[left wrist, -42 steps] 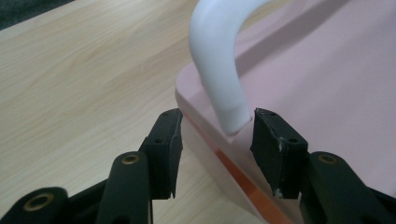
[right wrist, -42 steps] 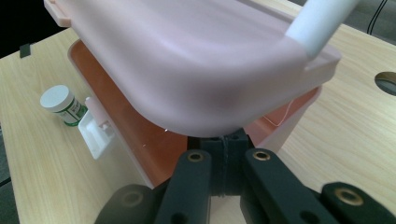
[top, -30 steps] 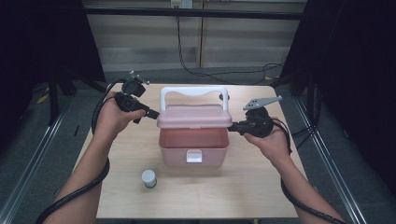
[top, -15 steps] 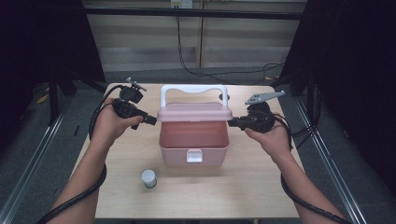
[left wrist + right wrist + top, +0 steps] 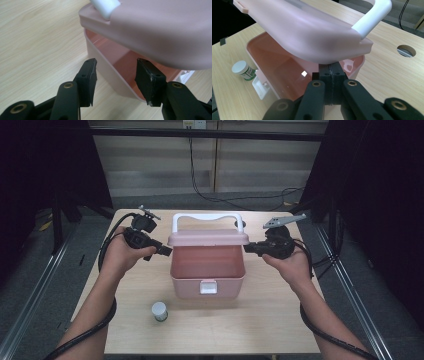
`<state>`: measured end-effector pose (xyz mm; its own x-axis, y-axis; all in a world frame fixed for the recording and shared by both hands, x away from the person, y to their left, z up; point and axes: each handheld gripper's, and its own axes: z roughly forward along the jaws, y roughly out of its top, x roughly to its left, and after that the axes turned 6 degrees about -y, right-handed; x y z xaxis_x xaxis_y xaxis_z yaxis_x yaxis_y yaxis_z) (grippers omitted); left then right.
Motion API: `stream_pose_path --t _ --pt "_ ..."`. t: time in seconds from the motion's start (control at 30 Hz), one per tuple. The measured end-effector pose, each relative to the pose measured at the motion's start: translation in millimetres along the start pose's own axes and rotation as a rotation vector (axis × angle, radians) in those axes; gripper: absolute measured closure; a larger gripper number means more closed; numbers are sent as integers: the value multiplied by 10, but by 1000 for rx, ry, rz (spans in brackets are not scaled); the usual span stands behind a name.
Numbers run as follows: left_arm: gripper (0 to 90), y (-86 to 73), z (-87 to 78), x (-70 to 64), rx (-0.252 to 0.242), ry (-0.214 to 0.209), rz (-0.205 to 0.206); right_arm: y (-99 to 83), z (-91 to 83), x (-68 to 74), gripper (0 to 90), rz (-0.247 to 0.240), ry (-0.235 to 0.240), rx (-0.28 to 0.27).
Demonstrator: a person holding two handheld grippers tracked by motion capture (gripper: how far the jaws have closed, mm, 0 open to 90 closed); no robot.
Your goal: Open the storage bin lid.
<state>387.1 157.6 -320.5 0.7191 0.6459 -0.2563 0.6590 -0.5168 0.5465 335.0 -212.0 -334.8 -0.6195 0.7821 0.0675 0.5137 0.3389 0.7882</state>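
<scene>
the right gripper (image 5: 329, 72) has its jaws pressed together just under the raised pink lid (image 5: 307, 32), at the box (image 5: 207, 270) rim. the left gripper (image 5: 115, 82) has its jaws apart, straddling the box's opposite wall below the lid. a small white-capped bottle (image 5: 159, 311) stands nearer the person, apart from both grippers.

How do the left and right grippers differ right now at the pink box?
The left gripper has its jaws spread apart, straddling the side wall of the pink box; the right gripper has its jaws pressed together. The left one sits below the raised lid without touching it; the right one's tips reach under the lid's edge. Both have black jaws and flank the box.
</scene>
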Motion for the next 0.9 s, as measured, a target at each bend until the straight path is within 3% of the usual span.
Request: stream_pose_path --t 0.27,0.47,0.63,0.9 --pt "513 62 -5 -42 -2 -4 19 1 18 -3 896 0 -2 1" --pt "515 71 -22 -42 -18 -9 7 -20 48 0 888 -3 -1 1" --pt "521 112 -68 -44 -30 -15 21 -102 124 11 886 -5 12 19" --pt "532 184 -109 -46 -64 0 9 -250 260 69 889 -16 44 54"
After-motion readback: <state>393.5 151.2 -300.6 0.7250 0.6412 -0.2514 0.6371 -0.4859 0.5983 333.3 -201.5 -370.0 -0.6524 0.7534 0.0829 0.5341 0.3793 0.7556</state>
